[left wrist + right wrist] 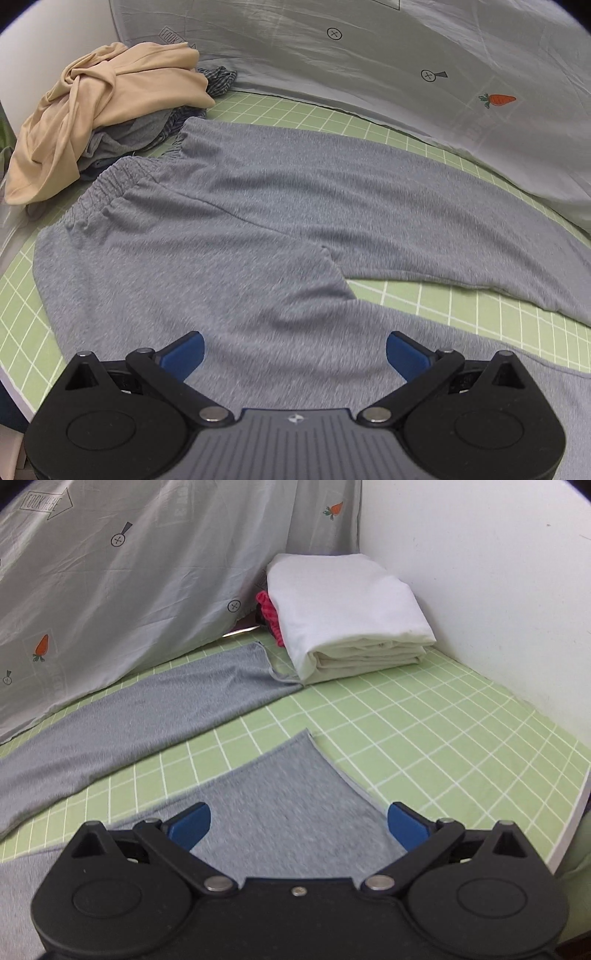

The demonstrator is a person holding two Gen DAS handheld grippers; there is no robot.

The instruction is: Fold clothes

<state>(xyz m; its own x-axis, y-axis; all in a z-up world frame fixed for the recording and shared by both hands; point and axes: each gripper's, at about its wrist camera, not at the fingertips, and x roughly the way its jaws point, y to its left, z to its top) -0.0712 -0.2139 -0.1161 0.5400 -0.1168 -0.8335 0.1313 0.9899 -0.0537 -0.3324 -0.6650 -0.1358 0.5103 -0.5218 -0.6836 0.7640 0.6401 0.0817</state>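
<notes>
We saw a pair of grey trousers (pixel 258 229) spread flat on a green mat (pixel 424 306) ruled with white squares, the gathered waistband (pixel 110 188) lying toward the left and the two legs running off to the right with a wedge of bare mat between them. Our left gripper (pixel 295 354) hung over the seat of the trousers, its blue fingers (pixel 186 354) spread wide with nothing between them but the cloth below; whether they touched it we could not tell. Our right gripper (pixel 299 827) was likewise wide open and empty, poised over the cuff end of the near leg (pixel 288 794), whose hem (pixel 332 768) lay slanted on the mat. The far leg (pixel 147 709) stretched away until its cuff touched a folded white stack (pixel 343 609) set against the white wall (pixel 480 572), with something red and striped (pixel 269 616) tucked just behind that stack. Beside the waistband lay a loose heap of clothes: a beige garment (pixel 99 107) on top of grey and dark checked pieces (pixel 218 79). A grey sheet (pixel 369 74) printed with carrots (pixel 496 99) and small crossed circles rose along the back edge of the mat.
</notes>
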